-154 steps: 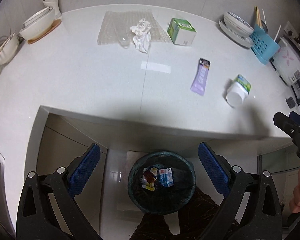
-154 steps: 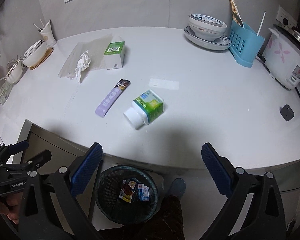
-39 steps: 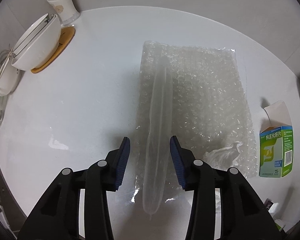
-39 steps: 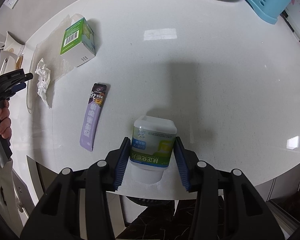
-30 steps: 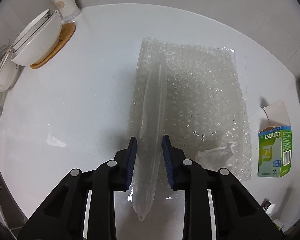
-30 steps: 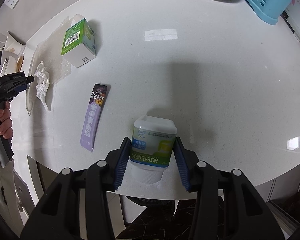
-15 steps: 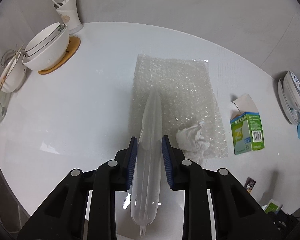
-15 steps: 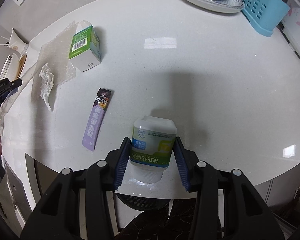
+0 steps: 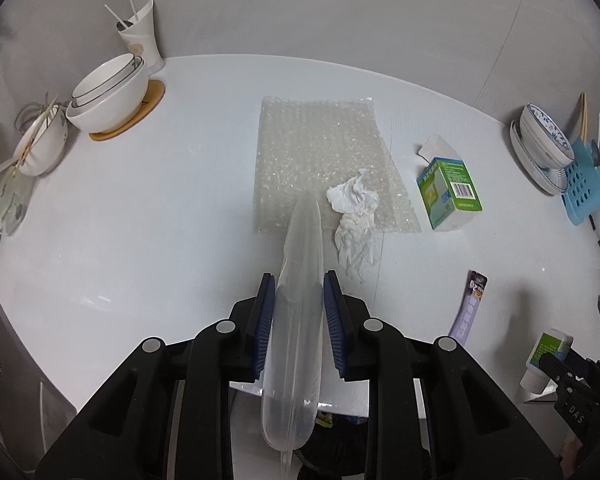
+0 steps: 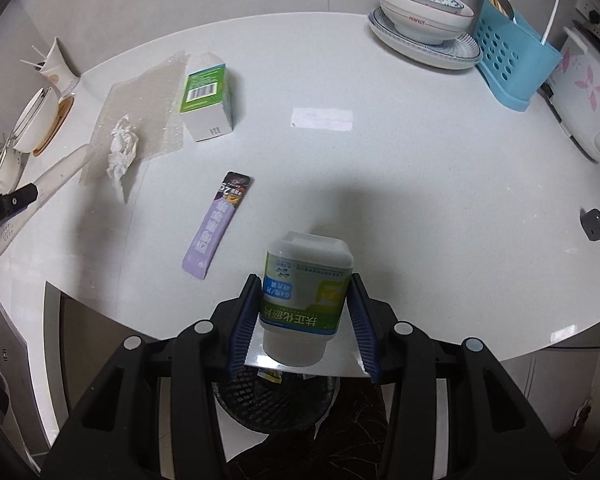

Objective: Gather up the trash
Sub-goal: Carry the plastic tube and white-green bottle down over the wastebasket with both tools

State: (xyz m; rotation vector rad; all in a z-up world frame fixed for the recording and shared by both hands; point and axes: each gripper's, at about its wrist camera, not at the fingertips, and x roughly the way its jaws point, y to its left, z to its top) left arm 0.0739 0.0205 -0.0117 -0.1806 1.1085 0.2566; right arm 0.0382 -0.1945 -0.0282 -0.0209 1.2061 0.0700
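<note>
White countertop [image 10: 440,168] against a grey wall. The left gripper [image 9: 299,316] is clamped on a clear inflated air pillow [image 9: 300,320], held above the counter edge. Just beyond it, a crumpled tissue [image 9: 354,216] lies on a sheet of bubble wrap [image 9: 316,148], with a green carton [image 9: 449,188] to the right. The right gripper [image 10: 306,320] grips a white medicine bottle [image 10: 306,292], cap toward the camera, over the counter edge; a black mesh trash bin [image 10: 276,404] sits below. A purple sachet [image 10: 216,226] lies on the counter left of the bottle. Stacked bowls [image 9: 108,94] stand at far left.
</note>
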